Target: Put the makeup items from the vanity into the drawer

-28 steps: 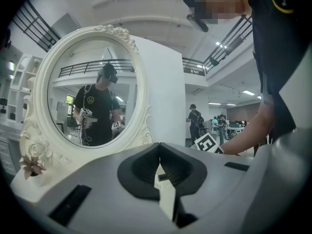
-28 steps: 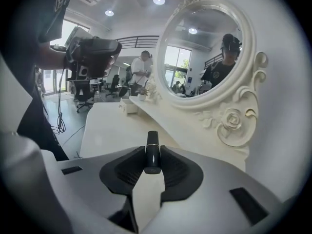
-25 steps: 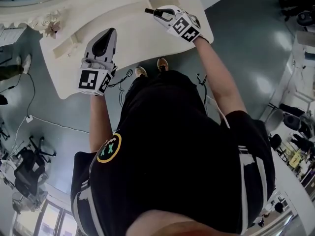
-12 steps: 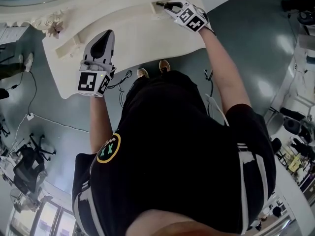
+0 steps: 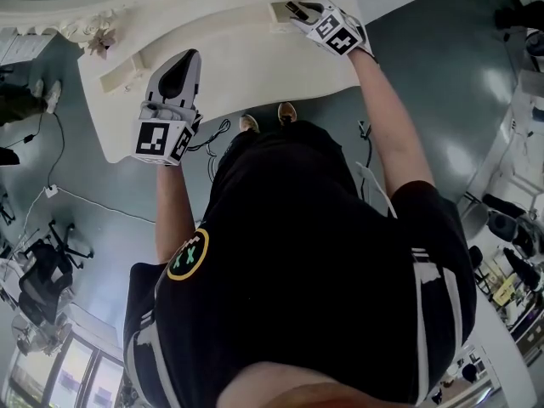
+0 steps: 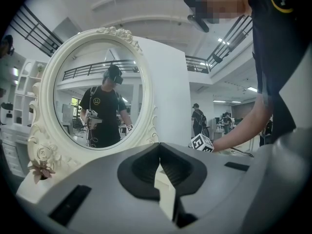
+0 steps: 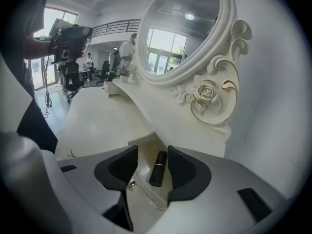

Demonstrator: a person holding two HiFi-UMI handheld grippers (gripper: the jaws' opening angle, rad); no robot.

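Note:
A black lipstick tube (image 7: 158, 168) lies inside the small open drawer (image 7: 144, 145) at the back right of the white vanity (image 5: 246, 58). My right gripper (image 7: 152, 151) hovers over that drawer (image 5: 279, 12) with its jaws opening. The tube sits between the pads, close to the right one, with a gap at the left one. In the head view the right gripper (image 5: 296, 8) reaches to the vanity's far right corner. My left gripper (image 5: 189, 58) rests over the vanity's left half, shut with nothing in it (image 6: 159, 151).
An oval mirror (image 7: 180, 28) in a carved white frame with a rose ornament (image 7: 207, 94) stands right behind the drawer. A second small drawer box (image 5: 119, 79) sits at the vanity's left end. The vanity's front edge runs just past my left hand.
My right gripper has moved farther back and right with the black tube, to the open drawer, and its jaws have parted. The left gripper has stayed put.

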